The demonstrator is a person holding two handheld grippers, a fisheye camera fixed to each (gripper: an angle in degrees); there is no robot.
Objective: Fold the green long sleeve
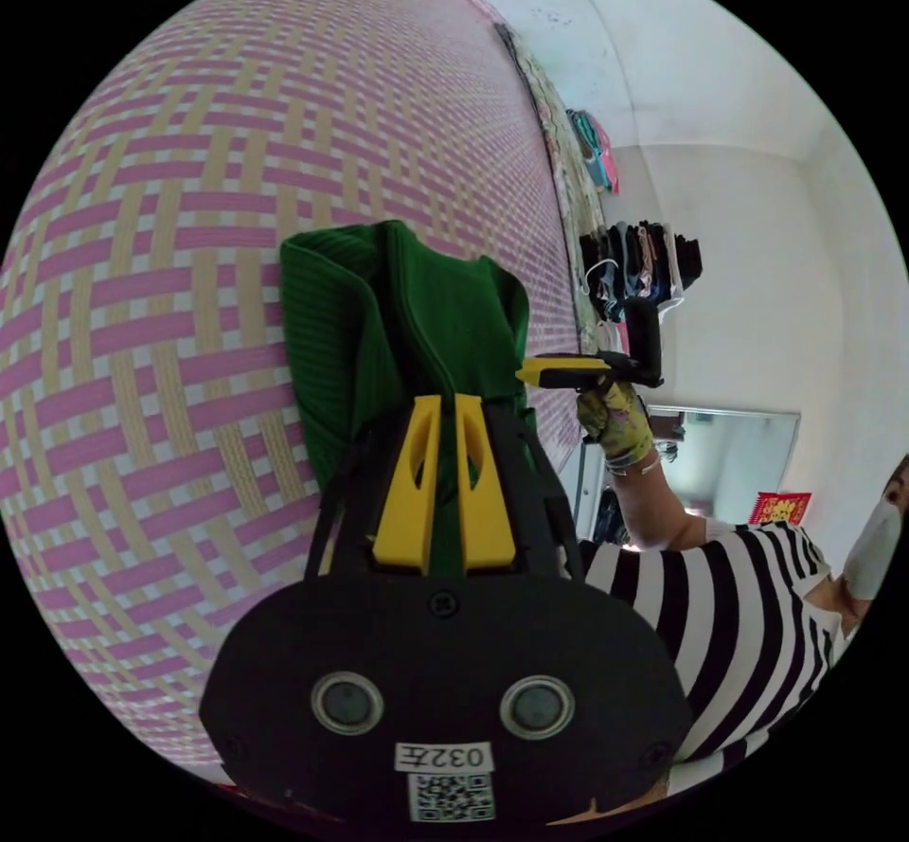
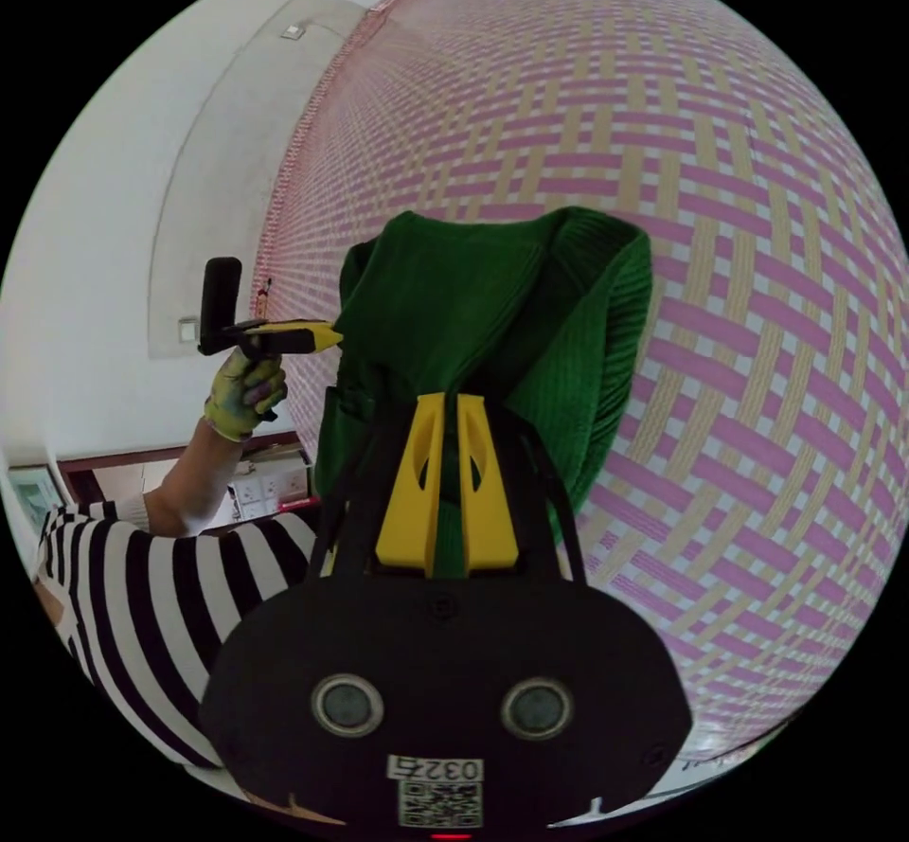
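You hold the green long sleeve (image 1: 417, 331) up over the woven mat (image 1: 189, 217), left gripper (image 1: 445, 406) and right gripper (image 2: 450, 406) both clenched on its edge, probably to spread it flat.

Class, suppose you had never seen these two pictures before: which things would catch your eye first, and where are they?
First, the green long sleeve, bunched and hanging in front of the pink-and-tan woven mat, pinched between the yellow jaws of the left gripper. In the right gripper view the right gripper clamps the same garment. Next, a person in a striped shirt at the edge, gloved hand raised.
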